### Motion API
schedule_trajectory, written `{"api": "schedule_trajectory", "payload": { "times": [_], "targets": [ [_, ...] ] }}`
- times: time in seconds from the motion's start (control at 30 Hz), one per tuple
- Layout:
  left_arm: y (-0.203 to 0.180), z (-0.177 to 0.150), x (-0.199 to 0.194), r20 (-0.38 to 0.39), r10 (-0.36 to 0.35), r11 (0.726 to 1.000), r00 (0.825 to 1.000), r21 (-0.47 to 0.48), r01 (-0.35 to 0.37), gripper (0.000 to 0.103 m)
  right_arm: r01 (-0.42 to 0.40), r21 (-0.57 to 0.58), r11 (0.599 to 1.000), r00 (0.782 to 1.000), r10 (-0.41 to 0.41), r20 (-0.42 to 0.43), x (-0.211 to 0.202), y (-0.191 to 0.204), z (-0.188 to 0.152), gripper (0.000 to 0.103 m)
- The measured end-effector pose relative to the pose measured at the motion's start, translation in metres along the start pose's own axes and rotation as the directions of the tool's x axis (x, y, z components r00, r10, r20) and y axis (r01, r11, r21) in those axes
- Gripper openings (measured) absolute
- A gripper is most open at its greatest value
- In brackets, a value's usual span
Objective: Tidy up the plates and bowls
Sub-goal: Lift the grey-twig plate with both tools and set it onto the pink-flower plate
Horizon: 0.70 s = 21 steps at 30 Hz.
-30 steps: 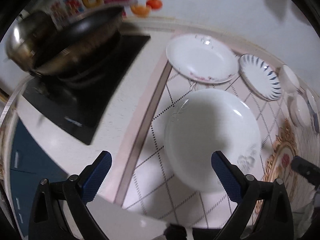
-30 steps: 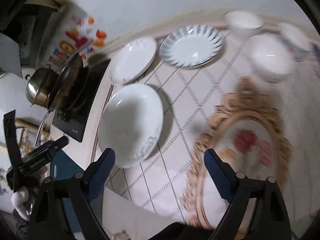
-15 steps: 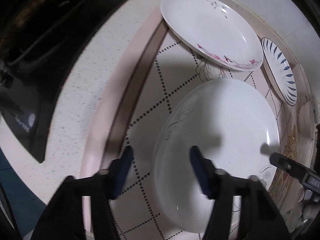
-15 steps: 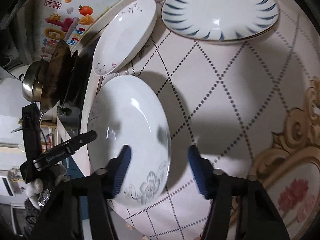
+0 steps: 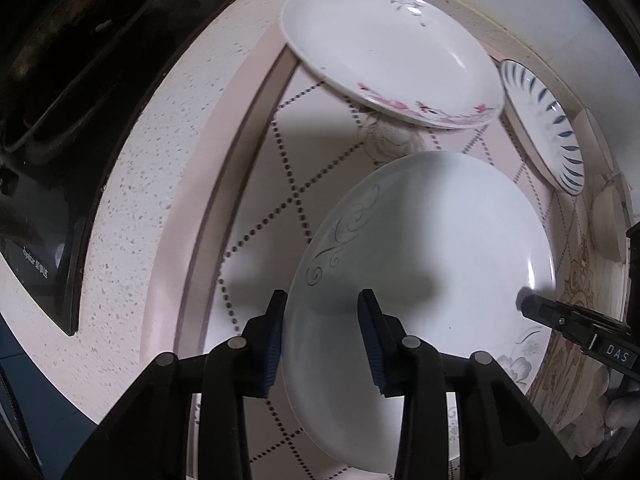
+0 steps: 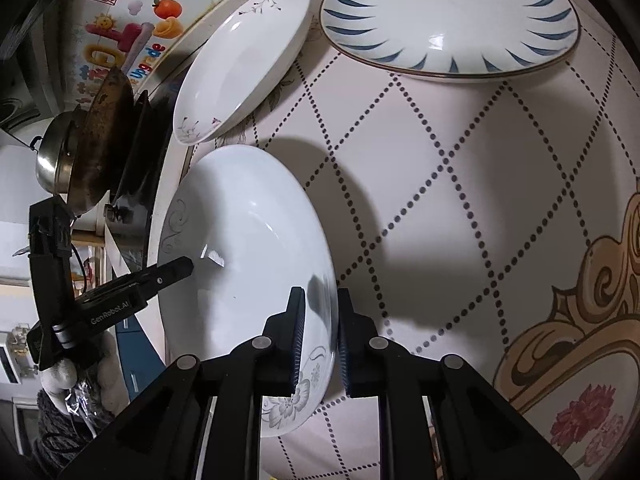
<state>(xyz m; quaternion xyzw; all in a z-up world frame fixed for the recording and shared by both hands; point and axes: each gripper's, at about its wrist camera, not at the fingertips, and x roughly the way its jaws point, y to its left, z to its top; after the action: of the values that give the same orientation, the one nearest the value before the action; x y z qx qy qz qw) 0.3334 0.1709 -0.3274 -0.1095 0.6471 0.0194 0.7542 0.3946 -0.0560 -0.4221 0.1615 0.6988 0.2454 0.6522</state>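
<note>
Both claws have taken the big white plate point(image 5: 424, 280) by opposite edges. The left claw point(image 5: 322, 340) straddles the near rim, one finger outside and one over the plate's inside; its grip looks loose, though I cannot tell whether the pads touch. The right claw point(image 6: 318, 336) is pinched tight on the flowered rim. Two holds keep a wide, slippery dish level for lifting. Beyond the claws, on the patterned surface point(image 6: 460, 184), lie the pink-flowered plate point(image 5: 392, 52) and the blue-striped plate point(image 6: 452, 16), likely stacking partners.
</note>
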Motion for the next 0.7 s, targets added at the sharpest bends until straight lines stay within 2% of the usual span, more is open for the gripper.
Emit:
{"api": "schedule_trajectory", "payload": {
  "times": [0.3,0.53,0.7],
  "targets": [
    [-0.045,-0.024,-0.031,0.011,-0.034,0.997,0.999,0.066,0.033,0.033,0.01,0.027,1.0,0.999,-0.011,0.037,-0.041,-0.024,-0.021,0.017],
    [-0.08,-0.04,-0.028,-0.008,-0.078,0.986,0.997,0.15,0.079,0.033,0.032,0.094,0.995,0.997,-0.039,0.072,-0.083,-0.062,-0.048,0.017],
    [-0.104,-0.043,-0.012,-0.037,-0.097,0.976,0.995,0.193,0.102,0.033,0.043,0.15,0.988,0.994,-0.057,0.088,-0.105,-0.096,-0.07,0.017]
  ]
}}
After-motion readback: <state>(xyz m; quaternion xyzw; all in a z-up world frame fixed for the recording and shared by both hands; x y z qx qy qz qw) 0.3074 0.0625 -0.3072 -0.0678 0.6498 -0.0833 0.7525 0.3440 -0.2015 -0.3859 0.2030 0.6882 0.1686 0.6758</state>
